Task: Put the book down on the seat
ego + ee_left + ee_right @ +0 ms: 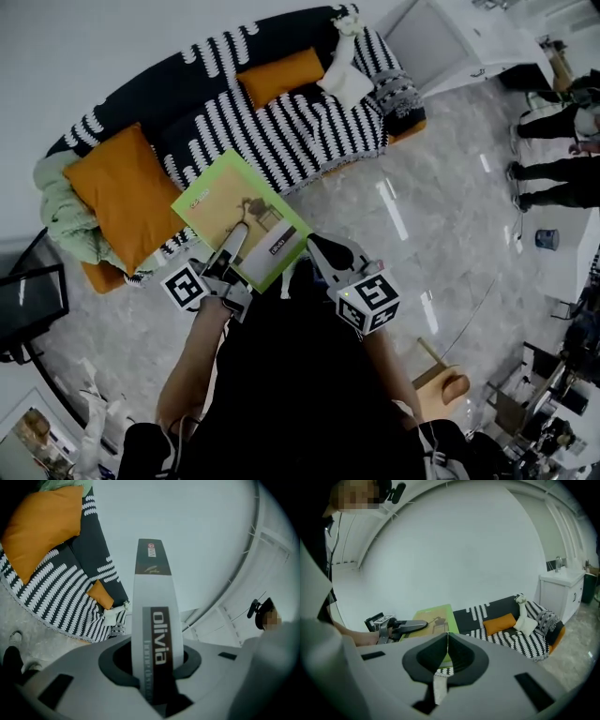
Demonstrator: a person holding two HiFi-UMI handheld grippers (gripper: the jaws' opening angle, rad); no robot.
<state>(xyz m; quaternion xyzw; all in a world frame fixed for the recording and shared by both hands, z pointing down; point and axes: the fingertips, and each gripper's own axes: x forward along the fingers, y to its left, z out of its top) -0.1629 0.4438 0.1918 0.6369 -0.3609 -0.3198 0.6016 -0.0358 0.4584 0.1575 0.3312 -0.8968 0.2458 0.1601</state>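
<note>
A book with a lime-green cover hangs in the air in front of the sofa, just short of its black-and-white striped seat. My left gripper is shut on the book's near edge. In the left gripper view its spine, printed "olivia", stands upright between the jaws of the left gripper. My right gripper is shut beside the book's right corner; whether it touches the book I cannot tell. The right gripper view shows the right gripper with jaws together and the book behind them.
On the sofa lie a big orange cushion, a small orange cushion, a white plush toy and a pale green blanket. A white cabinet stands at the back right, with people's legs on the marble floor.
</note>
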